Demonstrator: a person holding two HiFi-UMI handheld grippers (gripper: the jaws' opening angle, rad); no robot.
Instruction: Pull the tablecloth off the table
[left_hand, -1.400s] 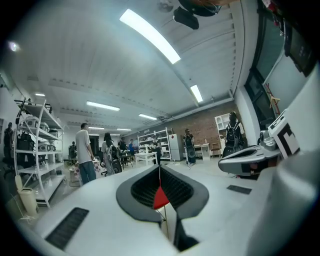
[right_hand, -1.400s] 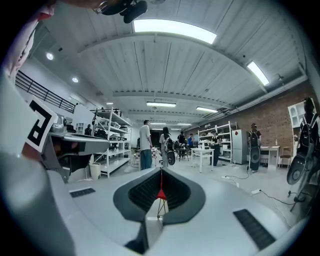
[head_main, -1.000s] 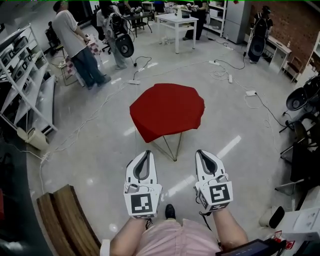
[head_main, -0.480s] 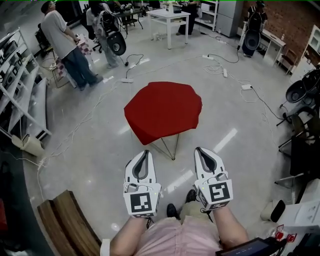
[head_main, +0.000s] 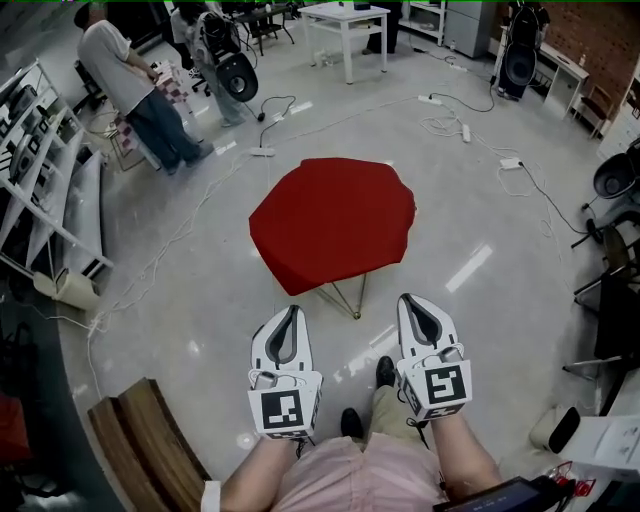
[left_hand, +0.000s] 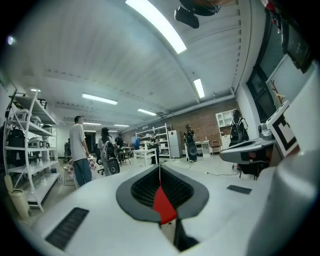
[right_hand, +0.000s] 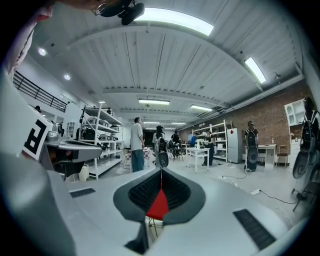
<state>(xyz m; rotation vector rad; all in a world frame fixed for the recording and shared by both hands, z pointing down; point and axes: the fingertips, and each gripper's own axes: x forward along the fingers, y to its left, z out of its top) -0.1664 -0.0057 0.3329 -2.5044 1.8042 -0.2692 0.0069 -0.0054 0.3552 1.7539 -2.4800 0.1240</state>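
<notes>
grippers: 2, side by side at the near edge of the head view, one marker cube on each
left gripper (head_main: 291, 310): jaws pressed together, nothing in them; the left gripper view (left_hand: 160, 168) shows only a hairline seam between the pads
right gripper (head_main: 413, 298): jaws closed tight, holding nothing; same seam in the right gripper view (right_hand: 161, 170)
tablecloth (head_main: 333, 220): 1, red, spread over the table top, edges hanging down, lowest at the near-left corner
table: 1, small; only its thin metal legs (head_main: 345, 297) show under the cloth
cloth vs grippers: cloth is on the far side of both grippers, apart from them, with bare floor between; it sits roughly in line with the gap between the two; neither gripper touches it
cloth in gripper views: a red wedge seen low through each jaw opening (left_hand: 164, 205) (right_hand: 159, 206), beyond the jaws, not gripped
people: 2 standing far left (head_main: 120, 85) (head_main: 215, 60), 1 far right (head_main: 520, 45); more at the far end, too small to count
white table (head_main: 350, 25): 1, far centre
shelf rack (head_main: 40, 160): 1, left
wooden bench (head_main: 140, 440): 1, near left
floor cables (head_main: 470, 130): several, far right of the cloth
</notes>
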